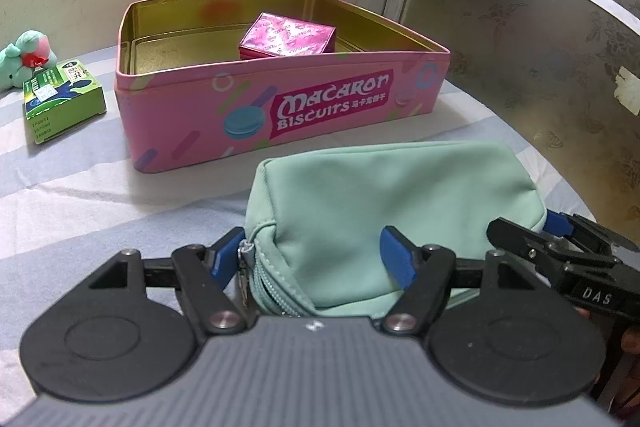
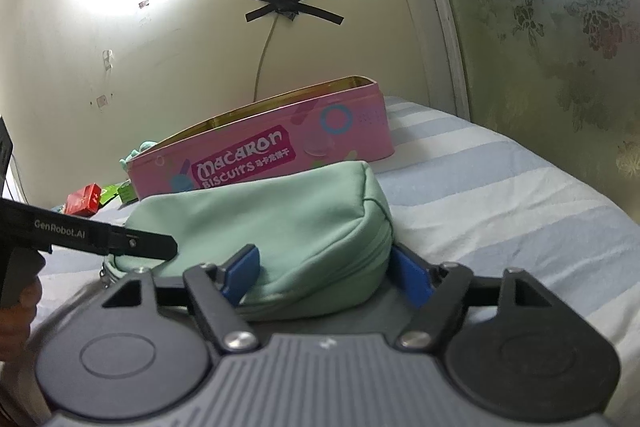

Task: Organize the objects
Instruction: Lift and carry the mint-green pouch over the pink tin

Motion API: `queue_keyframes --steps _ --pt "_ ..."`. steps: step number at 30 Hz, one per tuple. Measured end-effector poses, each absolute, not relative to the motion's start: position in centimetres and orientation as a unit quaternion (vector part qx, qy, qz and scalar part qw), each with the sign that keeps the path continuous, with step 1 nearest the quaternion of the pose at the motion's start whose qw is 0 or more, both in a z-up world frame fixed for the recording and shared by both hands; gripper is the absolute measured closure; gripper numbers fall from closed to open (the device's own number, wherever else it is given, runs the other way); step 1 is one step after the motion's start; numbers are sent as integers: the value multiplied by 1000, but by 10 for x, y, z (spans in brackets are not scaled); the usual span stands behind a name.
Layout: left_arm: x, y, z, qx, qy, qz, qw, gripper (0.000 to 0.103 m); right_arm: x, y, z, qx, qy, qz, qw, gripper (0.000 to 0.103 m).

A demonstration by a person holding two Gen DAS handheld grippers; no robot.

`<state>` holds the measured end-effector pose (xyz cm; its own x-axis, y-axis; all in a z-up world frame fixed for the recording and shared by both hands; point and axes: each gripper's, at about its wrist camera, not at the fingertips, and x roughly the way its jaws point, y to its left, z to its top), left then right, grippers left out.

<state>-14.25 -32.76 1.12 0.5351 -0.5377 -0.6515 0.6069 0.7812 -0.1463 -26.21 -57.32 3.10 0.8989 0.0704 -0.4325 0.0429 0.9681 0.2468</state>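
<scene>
Both tools have hold of the mint pouch [image 1: 384,195], which lies on the striped bed [image 1: 80,195] just in front of the pink tin [image 1: 280,107]. The left tool [image 1: 312,259] is clamped on the zipper end, its blue pads [image 1: 396,259] pressed into the fabric on either side. The right tool [image 2: 324,275] grips the opposite end, its pads [image 2: 242,277] sunk into the soft cloth. The tin stands open, with a shiny magenta box [image 1: 288,37] inside toward its back right corner. Left of the tin, apart from it, lies a green box [image 1: 60,103], and touching that box's far end sits a small mint plush [image 1: 24,57]. From the right wrist view a red box [image 2: 84,205] shows farther left.
</scene>
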Motion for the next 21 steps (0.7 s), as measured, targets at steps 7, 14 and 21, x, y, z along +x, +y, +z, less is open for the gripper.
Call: queue_keyframes --steps 7,14,21 --pt "-144 -325 10 48 347 -333 875 28 -261 -555 28 82 230 -3 970 1" --pt "-144 -324 9 47 343 -337 875 28 -262 -560 34 103 240 2 965 12" --pt "-153 -312 20 18 326 -337 883 41 -270 -553 47 69 222 -46 972 55"
